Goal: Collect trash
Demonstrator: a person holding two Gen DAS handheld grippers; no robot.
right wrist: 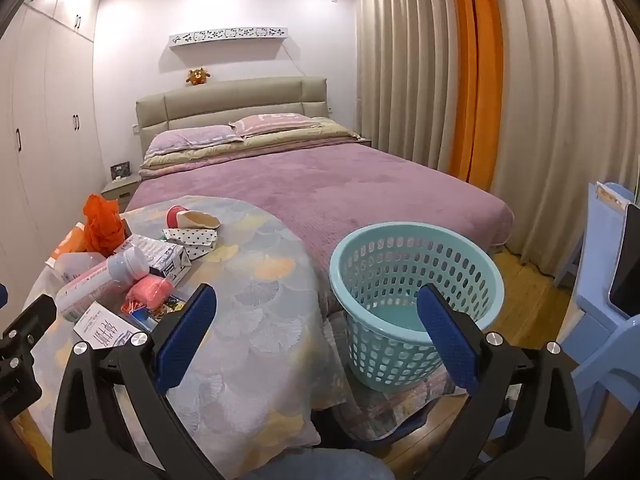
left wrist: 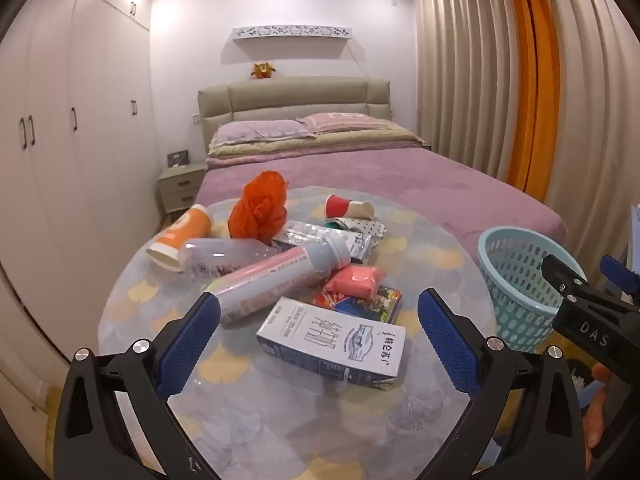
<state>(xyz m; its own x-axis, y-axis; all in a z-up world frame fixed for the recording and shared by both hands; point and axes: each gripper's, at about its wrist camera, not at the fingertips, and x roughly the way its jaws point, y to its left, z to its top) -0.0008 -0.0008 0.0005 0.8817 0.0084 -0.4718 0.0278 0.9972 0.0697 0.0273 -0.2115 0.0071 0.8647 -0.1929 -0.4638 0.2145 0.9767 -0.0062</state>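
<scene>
Perforated plastic basket (right wrist: 416,280); glossy cardboard carton (left wrist: 332,340); plush bedspread (right wrist: 340,192).

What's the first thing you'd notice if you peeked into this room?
Probably the messy pile of trash on the round table: a crumpled orange bag at the back and a white milk carton nearest the open left gripper. Then the empty turquoise basket, off the table's right side.

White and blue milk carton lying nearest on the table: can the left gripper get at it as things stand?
Probably yes. The white and blue milk carton lies flat between the open left gripper fingers, nothing on top of it; the grey-capped pink bottle lies just behind.
</scene>
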